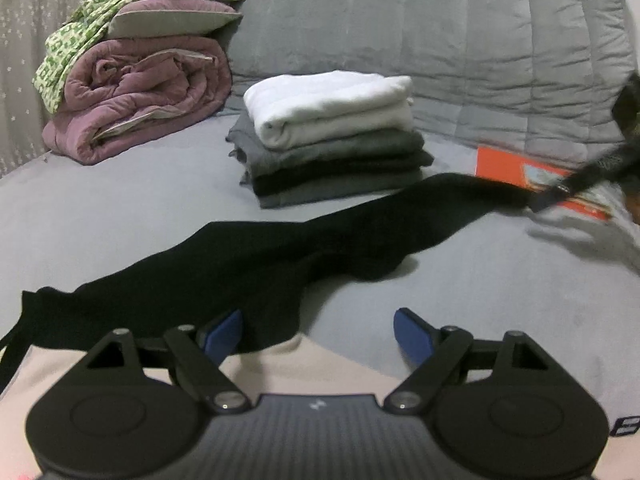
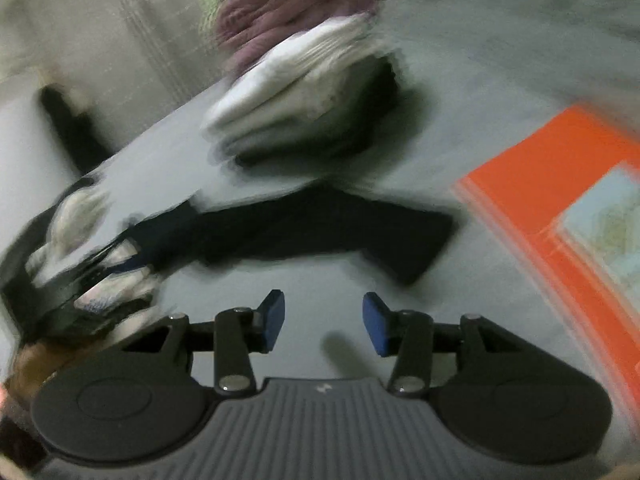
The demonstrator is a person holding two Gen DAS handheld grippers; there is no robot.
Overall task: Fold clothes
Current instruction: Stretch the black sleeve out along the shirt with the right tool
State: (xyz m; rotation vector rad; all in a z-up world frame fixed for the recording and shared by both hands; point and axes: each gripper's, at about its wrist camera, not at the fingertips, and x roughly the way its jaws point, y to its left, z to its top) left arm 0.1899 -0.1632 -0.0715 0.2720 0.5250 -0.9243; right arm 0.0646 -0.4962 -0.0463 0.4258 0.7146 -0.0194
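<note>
A long black garment (image 1: pixel 256 256) lies stretched across the grey bed sheet (image 1: pixel 120 208), running from near left to far right. My left gripper (image 1: pixel 318 334) hovers open over its near edge; the cloth reaches in beside the left blue pad (image 1: pixel 224 334), and neither pad presses on it. In the blurred right wrist view my right gripper (image 2: pixel 325 322) is open over bare sheet with nothing between its pads, a little short of the black garment's end (image 2: pixel 400 236). From the left wrist view the right gripper (image 1: pixel 560 190) appears blurred at the garment's far end.
A stack of folded clothes (image 1: pixel 332 160) with a white piece on top (image 1: pixel 328 104) sits mid-bed. An orange book (image 1: pixel 504 168) lies to its right. A rolled purple quilt (image 1: pixel 136 96) and pillows stand back left, a grey quilt (image 1: pixel 440 40) behind. Pale pink fabric (image 1: pixel 332 364) lies under my left gripper.
</note>
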